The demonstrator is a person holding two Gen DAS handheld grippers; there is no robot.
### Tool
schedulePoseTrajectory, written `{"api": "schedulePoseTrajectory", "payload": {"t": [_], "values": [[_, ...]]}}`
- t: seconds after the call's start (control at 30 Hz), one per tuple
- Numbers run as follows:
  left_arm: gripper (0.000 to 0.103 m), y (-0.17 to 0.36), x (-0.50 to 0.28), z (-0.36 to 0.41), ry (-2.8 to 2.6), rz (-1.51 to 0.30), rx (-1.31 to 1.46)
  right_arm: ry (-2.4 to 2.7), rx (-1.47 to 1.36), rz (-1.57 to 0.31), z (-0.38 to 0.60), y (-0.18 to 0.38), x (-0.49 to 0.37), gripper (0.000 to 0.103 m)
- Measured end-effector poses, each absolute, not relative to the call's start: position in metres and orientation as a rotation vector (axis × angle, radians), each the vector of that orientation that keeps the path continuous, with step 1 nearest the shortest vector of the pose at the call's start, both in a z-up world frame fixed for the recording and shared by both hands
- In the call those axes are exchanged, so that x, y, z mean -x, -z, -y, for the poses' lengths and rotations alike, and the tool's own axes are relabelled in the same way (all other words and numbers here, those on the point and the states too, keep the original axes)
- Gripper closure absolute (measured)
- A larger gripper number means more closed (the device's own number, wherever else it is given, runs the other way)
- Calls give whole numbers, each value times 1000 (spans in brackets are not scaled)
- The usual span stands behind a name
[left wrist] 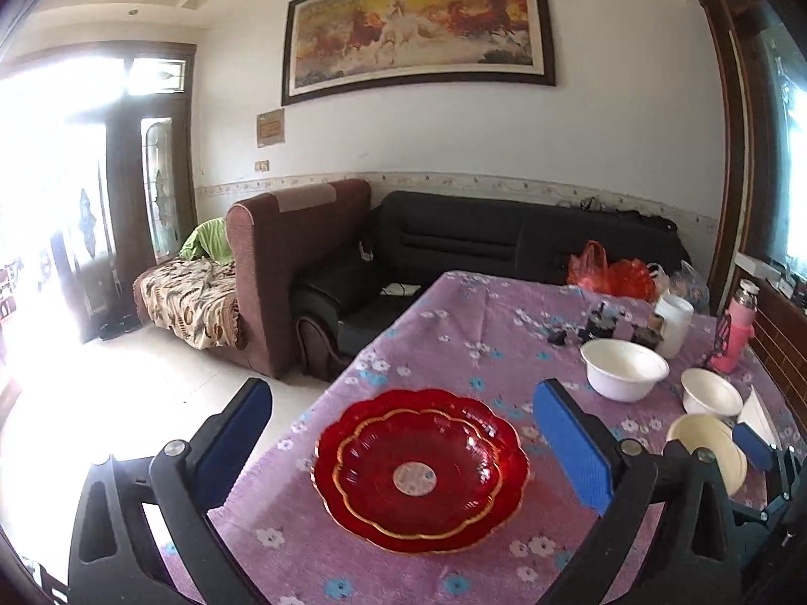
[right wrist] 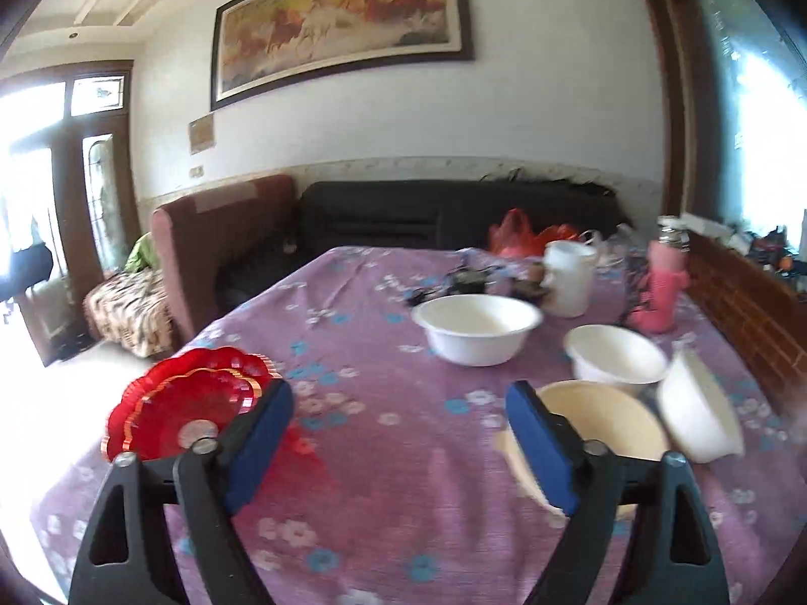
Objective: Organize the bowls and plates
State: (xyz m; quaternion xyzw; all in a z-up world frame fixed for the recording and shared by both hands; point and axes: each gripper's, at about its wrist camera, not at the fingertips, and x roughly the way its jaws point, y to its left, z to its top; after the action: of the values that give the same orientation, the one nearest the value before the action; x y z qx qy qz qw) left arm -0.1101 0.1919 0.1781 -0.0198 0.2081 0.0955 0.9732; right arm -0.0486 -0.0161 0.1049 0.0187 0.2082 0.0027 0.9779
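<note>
Now your left gripper (left wrist: 403, 433) and right gripper (right wrist: 398, 428) both gape wide, empty, two stacked red plates (left wrist: 421, 469), four pale bowls (right wrist: 476, 330), floral tablecloth (right wrist: 383, 504).

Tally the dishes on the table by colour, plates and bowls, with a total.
Red plates: 2, stacked, the smaller red plate on the larger red plate.
White bowls: 3: large, middle, tilted one at the right.
Cream bowl: 1.
Total: 6 dishes.
</note>
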Motion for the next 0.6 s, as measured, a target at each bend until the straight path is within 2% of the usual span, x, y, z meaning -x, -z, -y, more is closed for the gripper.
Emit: {"api": "schedulePoseTrajectory", "payload": {"t": [0.27, 0.6], "values": [[0, -156, 112, -131, -116, -500, -32, 99, -173, -498, 97, -92, 71, 12], [0, -151, 110, -105, -50, -561, -17, 135, -198, -530, 141, -88, 85, 12]]}}
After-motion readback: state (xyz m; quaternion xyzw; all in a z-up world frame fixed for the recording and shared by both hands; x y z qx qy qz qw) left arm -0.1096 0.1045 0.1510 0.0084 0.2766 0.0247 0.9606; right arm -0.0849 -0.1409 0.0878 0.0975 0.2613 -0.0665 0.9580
